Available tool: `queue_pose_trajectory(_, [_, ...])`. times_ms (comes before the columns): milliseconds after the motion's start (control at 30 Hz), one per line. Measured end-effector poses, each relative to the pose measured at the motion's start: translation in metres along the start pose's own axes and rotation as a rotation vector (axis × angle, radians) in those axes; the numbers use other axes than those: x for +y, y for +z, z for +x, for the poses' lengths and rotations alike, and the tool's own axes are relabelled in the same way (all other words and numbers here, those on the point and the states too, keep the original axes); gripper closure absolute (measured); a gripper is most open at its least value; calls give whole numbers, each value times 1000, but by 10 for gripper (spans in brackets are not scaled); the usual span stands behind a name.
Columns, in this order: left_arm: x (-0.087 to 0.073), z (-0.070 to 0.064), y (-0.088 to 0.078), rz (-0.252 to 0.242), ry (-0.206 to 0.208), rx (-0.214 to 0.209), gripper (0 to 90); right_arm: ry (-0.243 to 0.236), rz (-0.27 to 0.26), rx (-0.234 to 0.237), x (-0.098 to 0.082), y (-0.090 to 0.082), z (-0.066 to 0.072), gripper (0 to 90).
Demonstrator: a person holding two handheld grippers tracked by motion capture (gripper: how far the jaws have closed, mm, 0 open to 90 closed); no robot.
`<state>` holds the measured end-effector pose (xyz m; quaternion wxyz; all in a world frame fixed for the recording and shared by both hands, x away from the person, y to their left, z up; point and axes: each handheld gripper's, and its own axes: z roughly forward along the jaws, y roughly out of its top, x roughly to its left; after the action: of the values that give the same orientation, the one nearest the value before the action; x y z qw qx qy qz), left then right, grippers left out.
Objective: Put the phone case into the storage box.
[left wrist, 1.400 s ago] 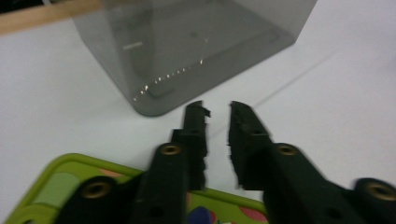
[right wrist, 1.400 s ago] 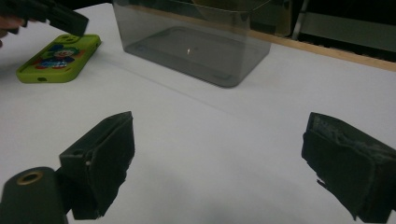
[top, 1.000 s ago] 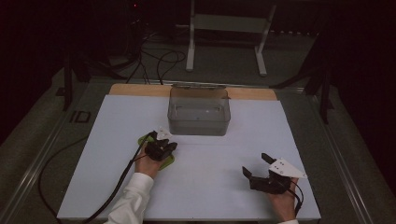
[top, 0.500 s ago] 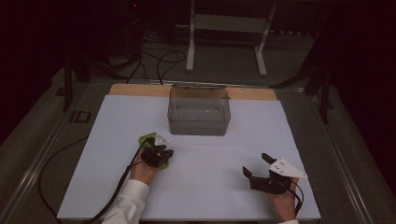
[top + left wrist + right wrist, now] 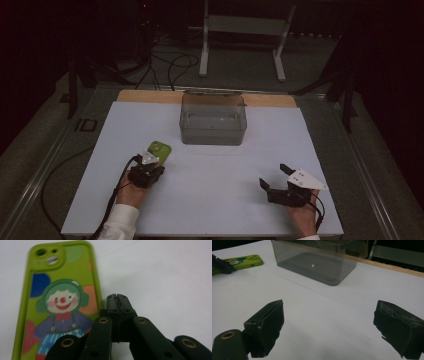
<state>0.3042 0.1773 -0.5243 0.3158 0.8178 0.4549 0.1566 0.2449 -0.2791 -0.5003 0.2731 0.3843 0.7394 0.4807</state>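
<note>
The left gripper (image 5: 150, 169) has drawn back toward the person's side of the white table surface (image 5: 220, 200) over the last second; a second ago it lay over the green silicone phone case printed with a clown figure (image 5: 160, 148), and more of that case now shows beyond it. In the left gripper view its jaws are pressed together with nothing between them, their tips just beside the right edge of the case (image 5: 60, 302) and not gripping it. The case lies flat on the table, left of centre, near but apart from the smoked transparent plastic box (image 5: 213, 120), which stands open and empty at the far middle.

The right gripper (image 5: 280, 181) has kept its place at the near right, jaws wide apart and empty.

Judgement: the case has not yet been picked up. The closed left jaws cannot grasp it as they stand; they must open first, or serve only to push the case toward the box
</note>
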Motion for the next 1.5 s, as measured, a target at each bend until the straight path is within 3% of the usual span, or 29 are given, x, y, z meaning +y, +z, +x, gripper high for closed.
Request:
queue_pose_trajectory(233, [-2,0,0,-11,-10,4,894,-7,3,7,0,1,0,94])
queue_pose_trajectory(333, [-3,-1,-1,-40,0,3,894,-9,6,9,0,2,-1,94])
queue_pose_trajectory(467, [0,-2,-18,-167,5,-11,888,-6,6,14,0,4,-2,94])
queue_pose_trajectory(633, [-6,1,-49,-330,7,8,751,18,-14,41,1,6,-3,94])
queue_pose_trajectory(700, [-11,3,-60,-365,14,16,643,31,-32,61,2,7,-4,94])
queue_pose_trajectory(867, [-27,9,-83,-434,12,30,497,31,-47,76,5,9,-5,93])
queue_pose_trajectory(1067, [-40,16,-92,-464,-34,44,345,18,-51,85,8,11,-1,93])
queue_pose_trajectory(1100, [-43,18,-92,-464,-57,70,285,11,-53,87,8,11,-1,93])
queue_pose_trajectory(1200, [-47,20,-92,-456,-76,107,201,8,-54,85,8,10,0,93])
queue_pose_trajectory(1233, [-49,20,-92,-440,-72,133,133,10,-57,78,8,9,0,93])
queue_pose_trajectory(1367, [-52,19,-91,-412,-55,154,73,15,-67,74,7,7,2,93])
queue_pose_trajectory(1500, [-52,19,-91,-421,-62,168,18,8,-63,71,5,6,4,93])
